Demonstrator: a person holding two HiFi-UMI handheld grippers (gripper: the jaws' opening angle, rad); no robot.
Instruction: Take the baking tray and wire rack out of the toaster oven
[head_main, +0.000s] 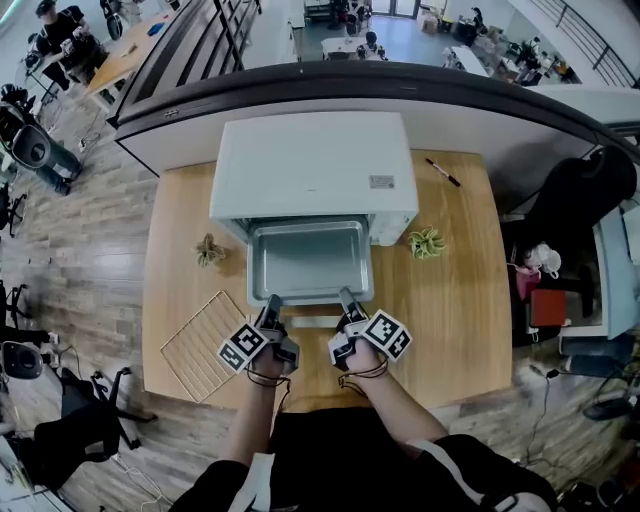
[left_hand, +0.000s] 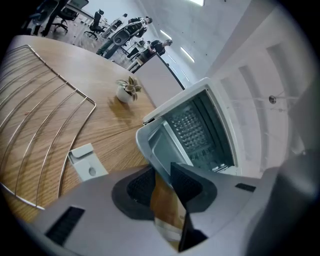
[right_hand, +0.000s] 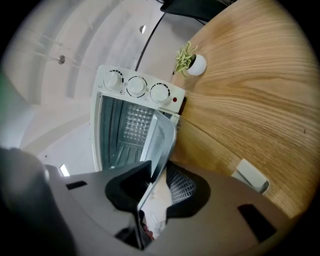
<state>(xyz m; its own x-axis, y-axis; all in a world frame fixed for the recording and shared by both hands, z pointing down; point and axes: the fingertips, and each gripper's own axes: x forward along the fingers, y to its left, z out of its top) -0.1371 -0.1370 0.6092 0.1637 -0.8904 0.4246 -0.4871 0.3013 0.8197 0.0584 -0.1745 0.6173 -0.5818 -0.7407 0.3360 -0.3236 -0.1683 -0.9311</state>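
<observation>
A grey baking tray (head_main: 305, 262) sticks out of the open white toaster oven (head_main: 310, 165), above the lowered door. My left gripper (head_main: 270, 305) is shut on the tray's near rim at its left corner, and my right gripper (head_main: 347, 303) is shut on the same rim at its right corner. In the left gripper view the tray (left_hand: 159, 147) passes between the black pads of the left gripper (left_hand: 162, 172). In the right gripper view the tray's edge (right_hand: 162, 137) is pinched by the right gripper (right_hand: 155, 177). The wire rack (head_main: 205, 345) lies flat on the table, left of my hands.
The oven door's handle (head_main: 316, 321) shows between the grippers. Small potted plants stand on either side of the oven, left (head_main: 209, 249) and right (head_main: 427, 242). A pen (head_main: 441, 171) lies at the back right. The wooden table (head_main: 450, 310) ends just before my body.
</observation>
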